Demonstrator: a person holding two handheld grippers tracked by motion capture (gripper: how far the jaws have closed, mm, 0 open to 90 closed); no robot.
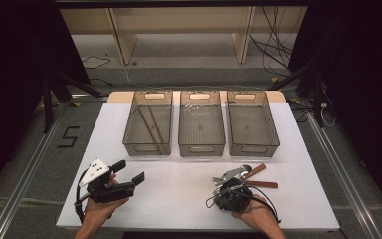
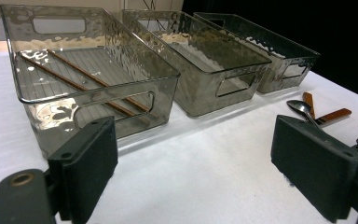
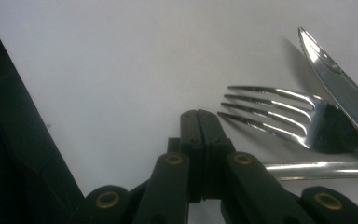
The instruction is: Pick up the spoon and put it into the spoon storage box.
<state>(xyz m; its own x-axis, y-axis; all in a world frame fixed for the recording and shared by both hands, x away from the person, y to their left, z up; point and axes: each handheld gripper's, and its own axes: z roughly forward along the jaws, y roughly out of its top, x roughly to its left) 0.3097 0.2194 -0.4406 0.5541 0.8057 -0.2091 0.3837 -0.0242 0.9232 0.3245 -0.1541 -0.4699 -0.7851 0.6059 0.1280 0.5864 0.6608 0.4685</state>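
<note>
Jaws on your right gripper [image 3: 199,122] are pressed flat together with nothing between them, tips low over the white table [image 1: 179,199]. Just beside them, on the right of the right gripper view, lie the shiny steel fork [image 3: 279,114], the steel knife blade [image 3: 340,74] crossing above it, and a bright metal shaft [image 3: 317,170] running out from behind the jaws. In the high view this cutlery sits in a loose pile by your right hand, wood-handled pieces [image 1: 261,183] fanning out towards the right edge.

Risks, as I judge them:
- Shut tips pushed into that pile will likely shove the fork and knife around, not pick anything up. You'd need to open first.
- Pieces overlap, so a grab at the fork may also drag the knife or pinch two at once.
- Thin polished metal flat on a hard top can easily slip out of the pads.

Your left gripper [image 1: 129,172] stands wide open and empty, well clear. Beyond it: three clear grey plastic bins [image 2: 223,65] in a row, the leftmost holding thin brown chopsticks [image 2: 81,77]. Wrong bin is the other failure to watch.
</note>
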